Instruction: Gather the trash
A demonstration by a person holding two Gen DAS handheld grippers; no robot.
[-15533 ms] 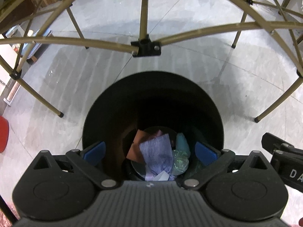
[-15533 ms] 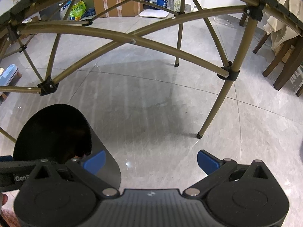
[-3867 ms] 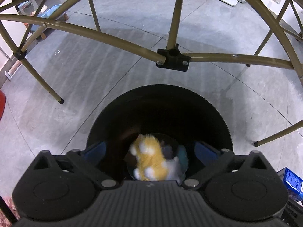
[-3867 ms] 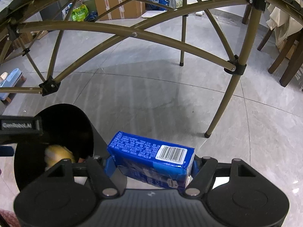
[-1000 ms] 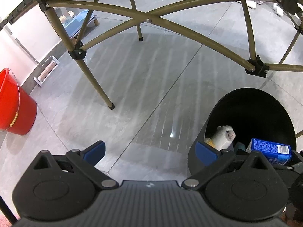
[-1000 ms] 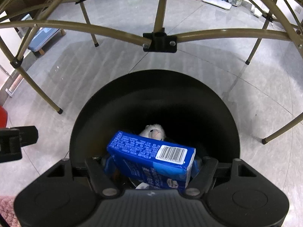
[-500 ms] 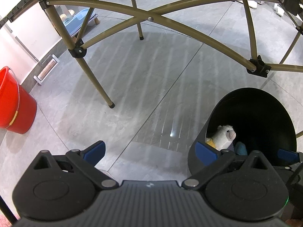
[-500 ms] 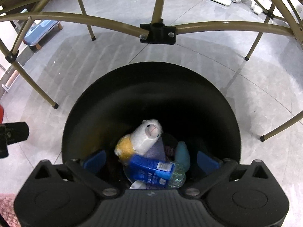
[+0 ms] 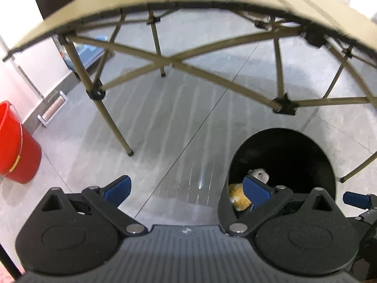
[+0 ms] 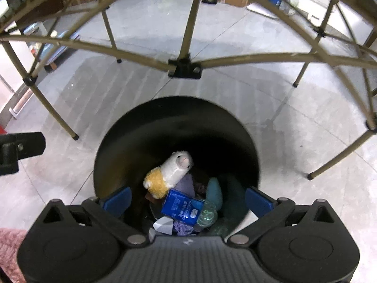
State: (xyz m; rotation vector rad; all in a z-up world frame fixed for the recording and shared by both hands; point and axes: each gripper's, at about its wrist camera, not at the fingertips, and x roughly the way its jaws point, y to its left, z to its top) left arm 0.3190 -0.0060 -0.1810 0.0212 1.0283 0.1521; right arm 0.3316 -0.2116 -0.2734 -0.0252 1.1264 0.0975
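Right wrist view, nearest first. The right gripper (image 10: 187, 200) hangs over the mouth of the black bin (image 10: 117, 155) with its blue pads (image 10: 117, 200) spread fully apart and nothing between them; the jaws have just been opening. Just past the pads, down at the bottom of the bin, the blue carton (image 10: 180, 210) lies flat at about 6 o'clock of the bin floor, label side up. It touches a clear crumpled plastic piece (image 10: 207, 214) at its 3 o'clock side. A white scrap of paper (image 10: 163, 226) sits at the carton's 7 o'clock, with purple cloth (image 10: 186, 184) showing around it. A teal object (image 10: 214, 193) stands at the carton's 2 o'clock. The plush toy (image 10: 169, 174), white head and yellow body, leans against the bin wall at the carton's 11 o'clock, its body touching the carton's upper corner.

Beyond the bin: pale tiled floor (image 10: 294, 122) and the tan folding frame (image 10: 183, 66) of a table crossing the view from 9 to 3 o'clock. Boxes and bags at 12 o'clock are too small to identify.

Left wrist view. The left gripper (image 9: 186, 188) is held wide apart and empty over bare floor. The bin sits at its 3 o'clock, the toy visible inside behind the pad there. A red bucket (image 9: 16, 146) stands at 9 o'clock, well apart from the bin.
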